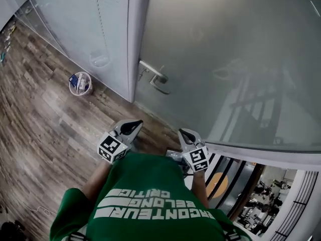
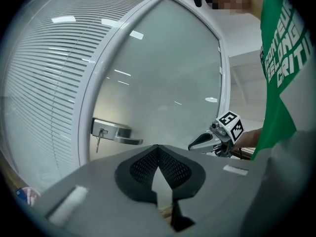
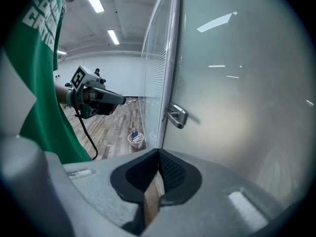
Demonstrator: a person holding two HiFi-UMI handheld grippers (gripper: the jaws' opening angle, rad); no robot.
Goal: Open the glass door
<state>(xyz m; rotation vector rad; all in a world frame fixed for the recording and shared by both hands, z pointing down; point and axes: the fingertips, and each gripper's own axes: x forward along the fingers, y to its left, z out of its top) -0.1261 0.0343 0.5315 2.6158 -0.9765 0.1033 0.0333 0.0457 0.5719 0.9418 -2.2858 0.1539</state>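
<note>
Jaws of left tool and right tool closed together, nothing held. Door handle on glass door lies ahead of both, well apart. Risk: closed jaws slide off the smooth lever, so the latch stays engaged.

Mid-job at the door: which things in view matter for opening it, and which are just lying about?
For the job:
frosted glass door
silver lever handle, small key hanging in its lock
left gripper and right gripper, both shut, empty, short of the handle

Lying about:
small white wastebasket on the wooden floor
white slatted blinds beside the door
</note>
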